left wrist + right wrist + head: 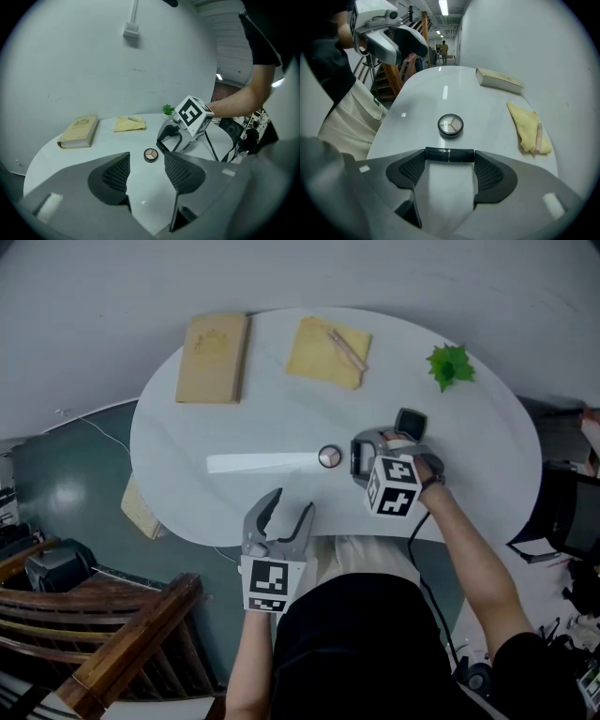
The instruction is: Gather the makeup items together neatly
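Tools: right tool [450, 158] pinches a black tube [461, 155] by its 2 ends, so the tube lies sideways across the jaws. Round compact [450, 125] sits on the tabletop [440, 89] just in front, not touching. Left tool [146, 171] is spread wide w/ nothing in it, back by the edge & farther off. Right one is nearer, so tube prob goes down beside the compact. Pink stick [538, 138] lies on yellow cloth [522, 124], well apart

one book [213, 357], one yellow cloth [323, 352], one compact [329, 457], one black tube [449, 155], one plant [450, 366].
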{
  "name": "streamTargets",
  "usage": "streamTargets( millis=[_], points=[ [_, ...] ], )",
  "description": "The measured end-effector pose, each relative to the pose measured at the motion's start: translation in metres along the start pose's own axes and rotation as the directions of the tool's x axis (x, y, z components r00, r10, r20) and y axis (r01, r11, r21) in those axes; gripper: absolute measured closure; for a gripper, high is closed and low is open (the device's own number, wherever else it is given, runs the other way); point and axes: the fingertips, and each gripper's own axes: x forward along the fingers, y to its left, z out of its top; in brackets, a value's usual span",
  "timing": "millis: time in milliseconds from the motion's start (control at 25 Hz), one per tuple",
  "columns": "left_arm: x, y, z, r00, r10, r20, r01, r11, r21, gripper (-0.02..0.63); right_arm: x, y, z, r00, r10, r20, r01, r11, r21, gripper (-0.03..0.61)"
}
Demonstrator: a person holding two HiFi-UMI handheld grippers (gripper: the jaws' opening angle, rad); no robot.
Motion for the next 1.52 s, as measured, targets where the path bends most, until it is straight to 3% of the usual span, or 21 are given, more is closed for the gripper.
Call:
streamTargets(
  millis=[920, 1240, 1520],
  points=[
    [-0.002, -0.003, 0.014, 0.999, 0.051, 0.011, -0.051, 0.999, 0.015, 0.385, -0.007, 0.0, 0.005, 0.997, 0.005, 0.075, -0.007, 1.0, 0.023, 0.244],
    [0.004, -0.002, 0.027, 0.999, 0.023, 0.036, -0.025, 0.998, 0.05, 0.385, -0.037, -0.011, 0.0, 0.989, -0.076, 0.125, 0.06, 0.99, 0.127, 0.244],
    [0.015, -0.009, 0.045, 0.998, -0.021, 0.058, 0.016, 0.996, 0.085, 0.385, -0.062, -0.036, -0.028, 0.974, -0.194, 0.12, 0.16, 0.956, 0.245, 0.244]
  ],
)
